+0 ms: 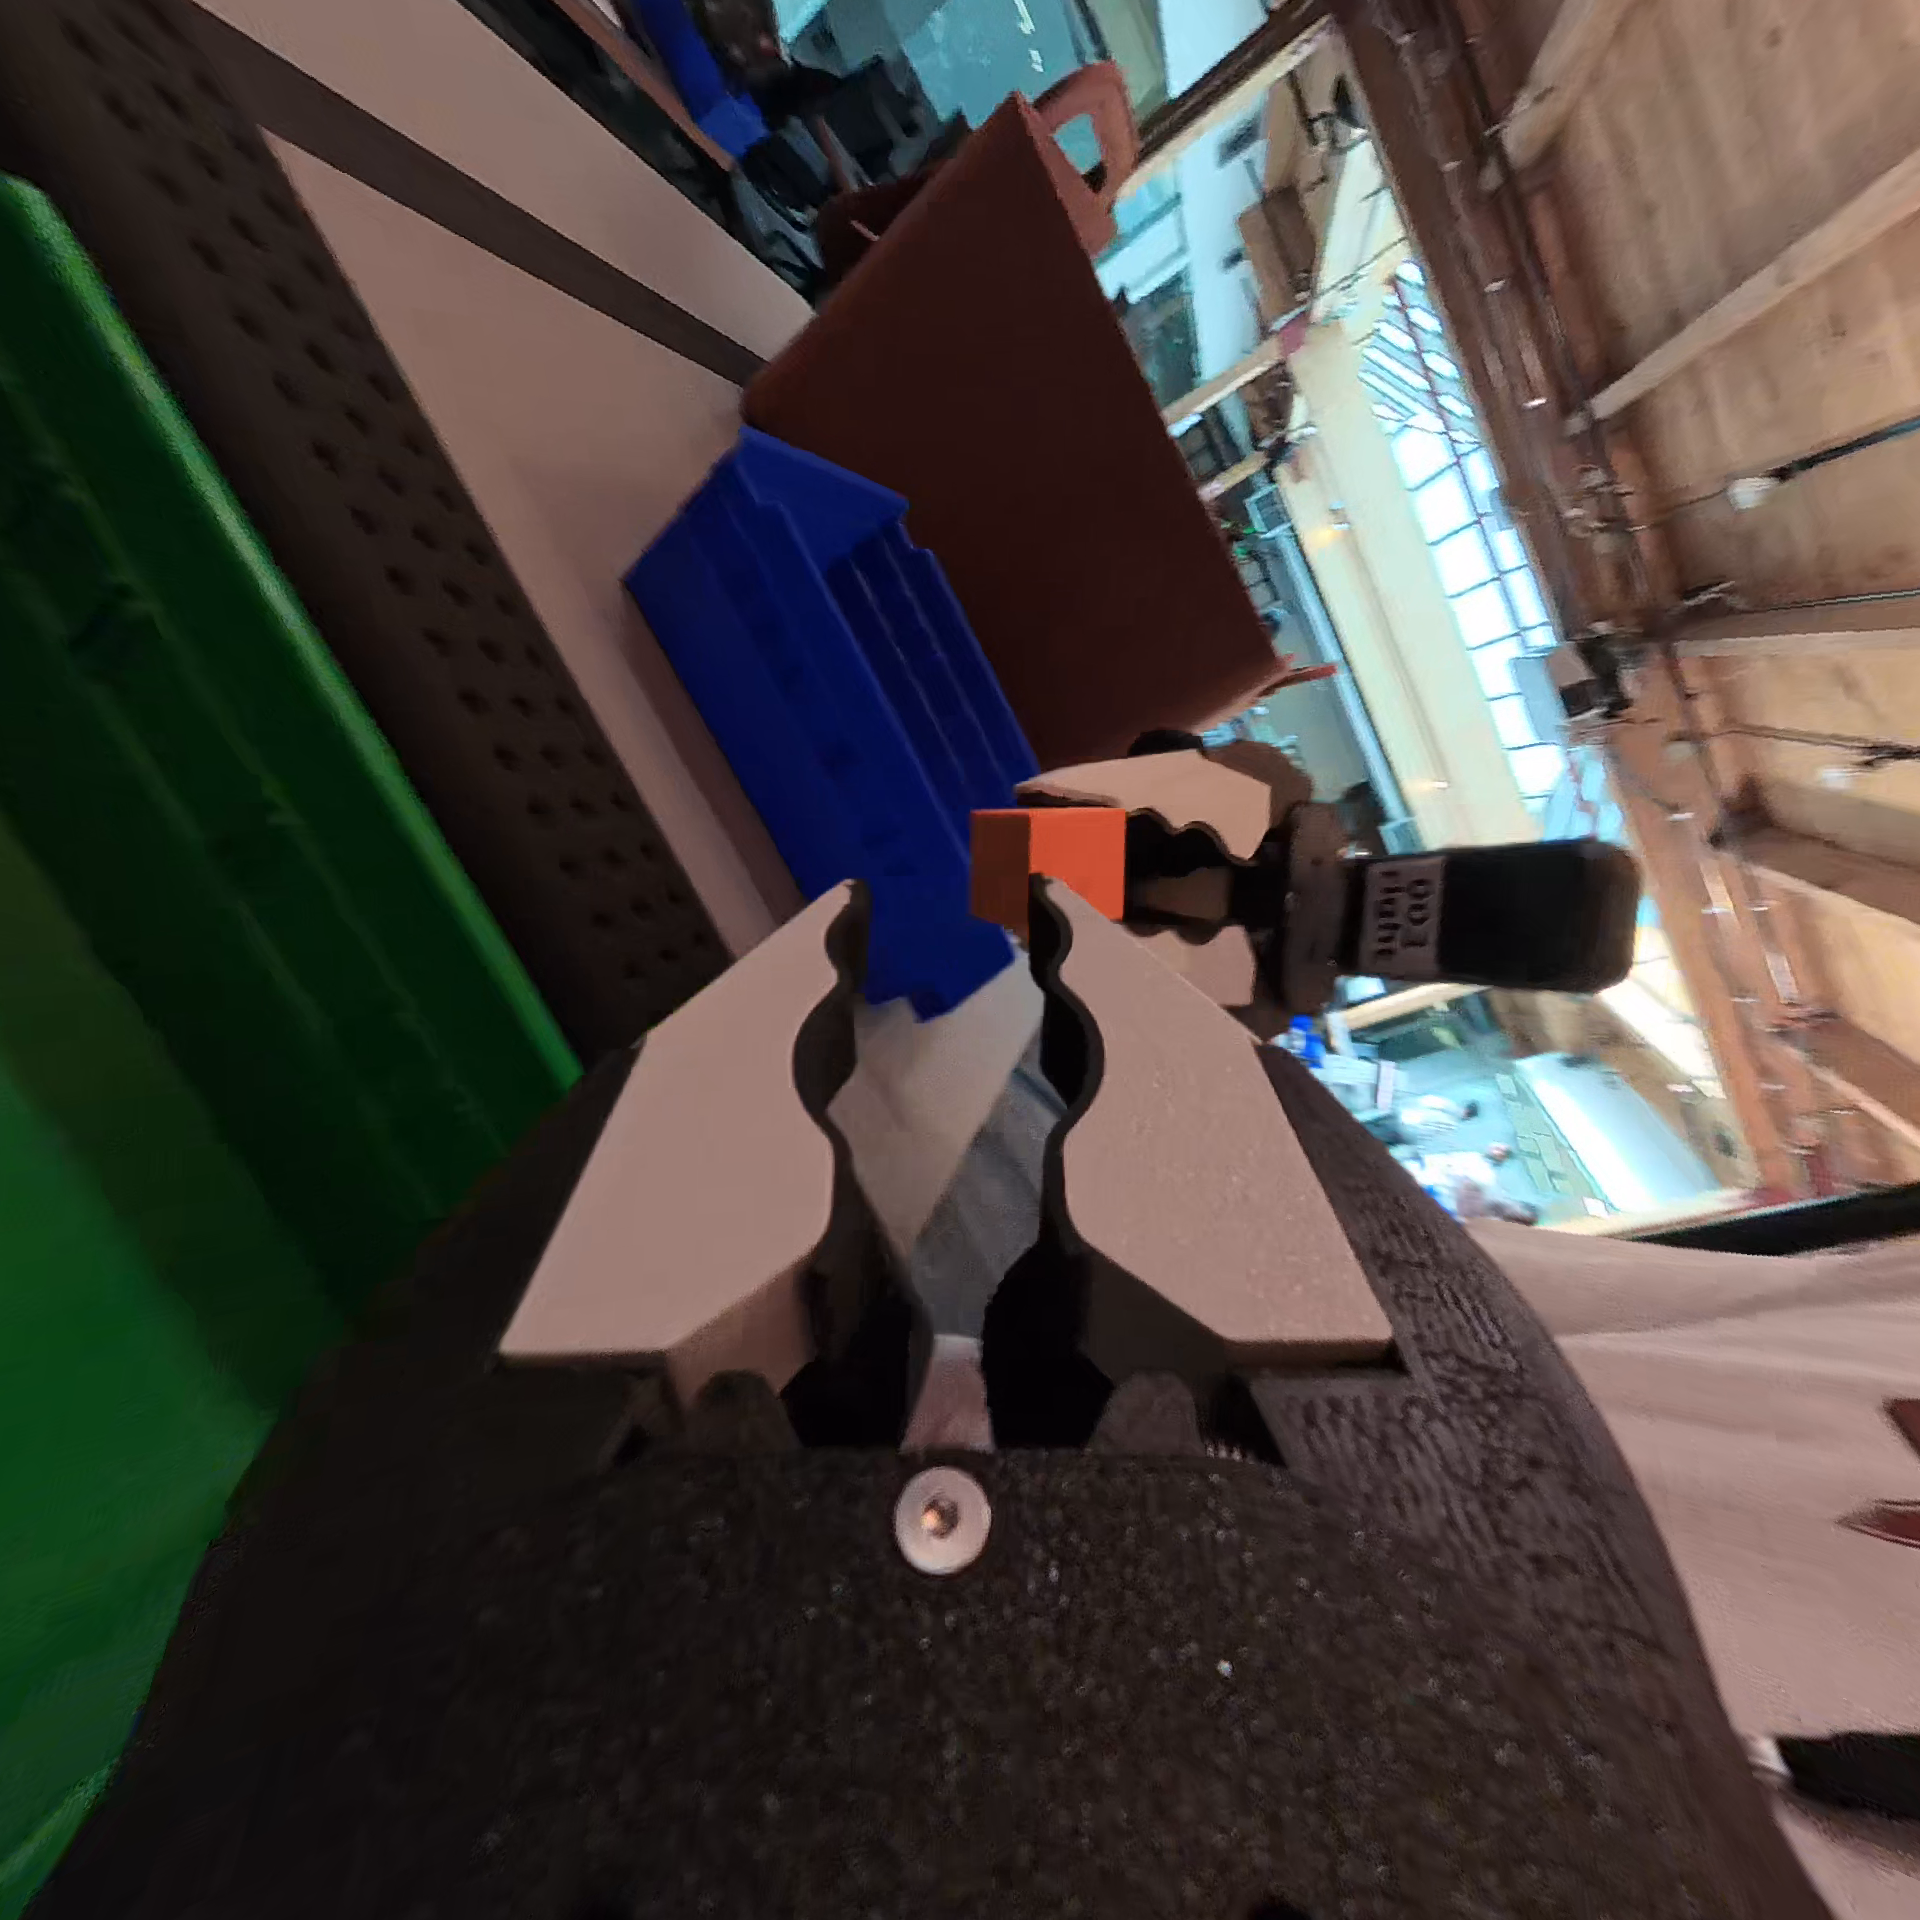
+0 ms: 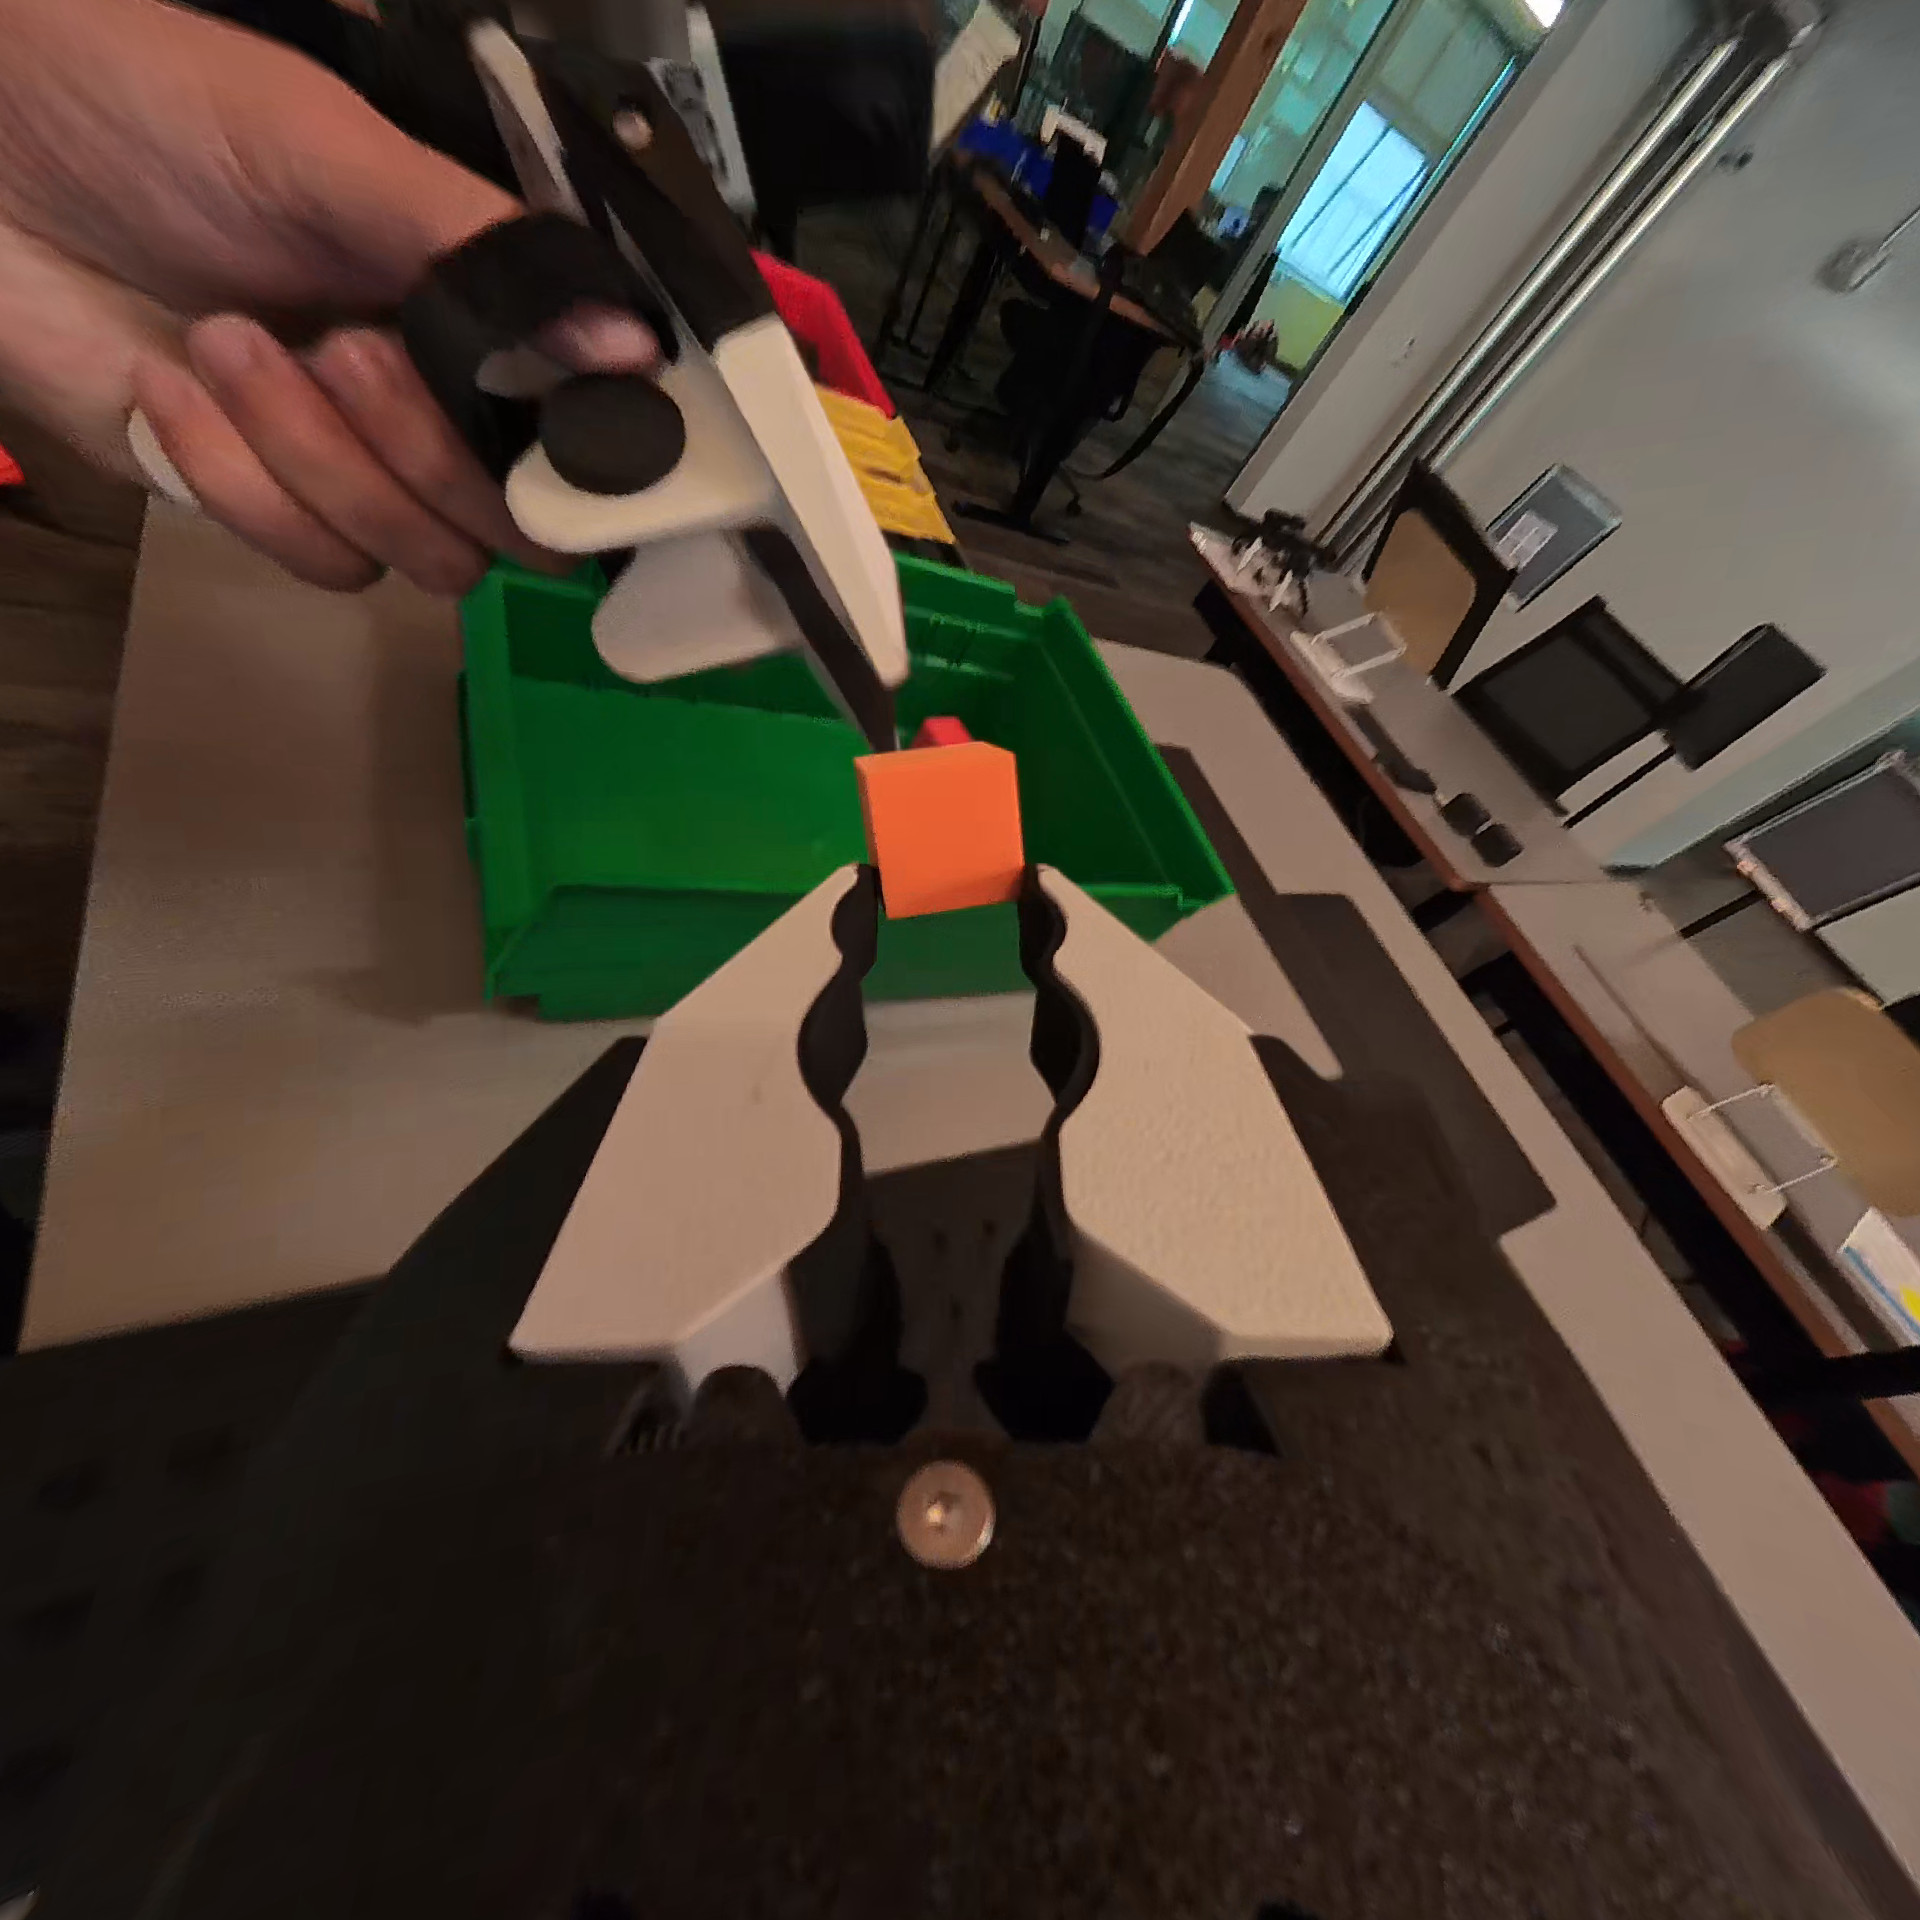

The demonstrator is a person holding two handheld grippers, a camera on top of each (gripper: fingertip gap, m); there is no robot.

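A small orange cube [image 2: 940, 831], plain-faced and sharp-edged, probably plastic or painted wood, sits pinched between the fingertips of the right gripper [image 2: 945, 883], held in the air above the near wall of the open green plastic bin [image 2: 665, 800] that stands toward the far edge of the pale table [image 2: 260, 935]. Its jaws are closed to the cube's width on two opposite faces. The left gripper [image 2: 878, 717], held in a person's hand [image 2: 208, 312], comes in from above; one fingertip [image 1: 1039, 894] is at the cube's far top edge, and its jaws stand parted about a cube's width with nothing between them.

The cube looks light and rigid, so I'd judge it won't deform or sag. Smooth flat faces could slip or twist under a shallow pinch; a grip square across opposite faces, away from the corners, seems safest. A small red piece [image 2: 943, 730] shows just behind it in the bin.
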